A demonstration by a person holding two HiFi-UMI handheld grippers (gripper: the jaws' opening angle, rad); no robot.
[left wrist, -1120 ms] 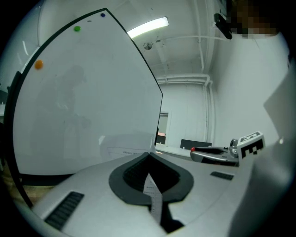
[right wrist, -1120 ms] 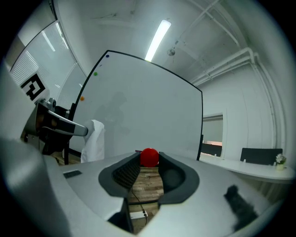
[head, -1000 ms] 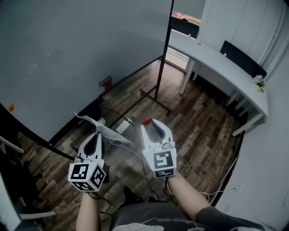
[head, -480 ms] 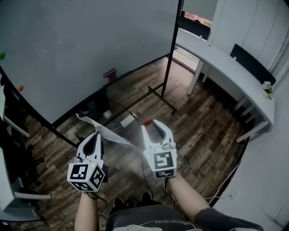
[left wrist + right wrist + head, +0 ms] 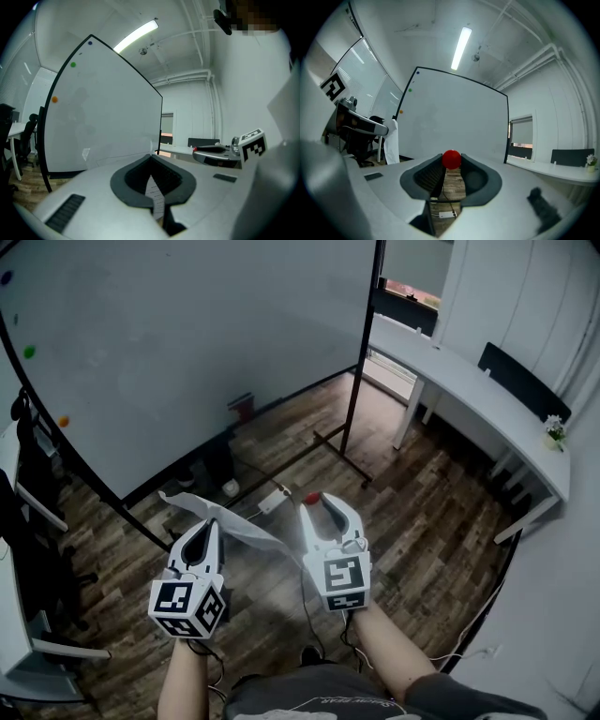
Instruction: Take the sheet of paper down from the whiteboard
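Holding the sheet of paper (image 5: 246, 531) clear of the whiteboard (image 5: 187, 352) is the job at this point: the left tongs (image 5: 210, 524) are clamped shut on one edge of it, and the rest of the sheet hangs out in the air between the two grippers, bent and a little curled. The right tongs (image 5: 319, 504) pinch a small red ball (image 5: 451, 159) at their very tips (most likely the magnet that pinned the sheet). The board face in front is bare apart from a few coloured dots near its left edge.

To finish well, I would keep the left grip firm and carry the sheet slowly, edge leading, so it neither flaps nor creases against the right gripper just beside it. The ball sits far out on the tips, so the squeeze should stay steady. The white worktop (image 5: 469, 371) to the right looks a fair place to set both down.
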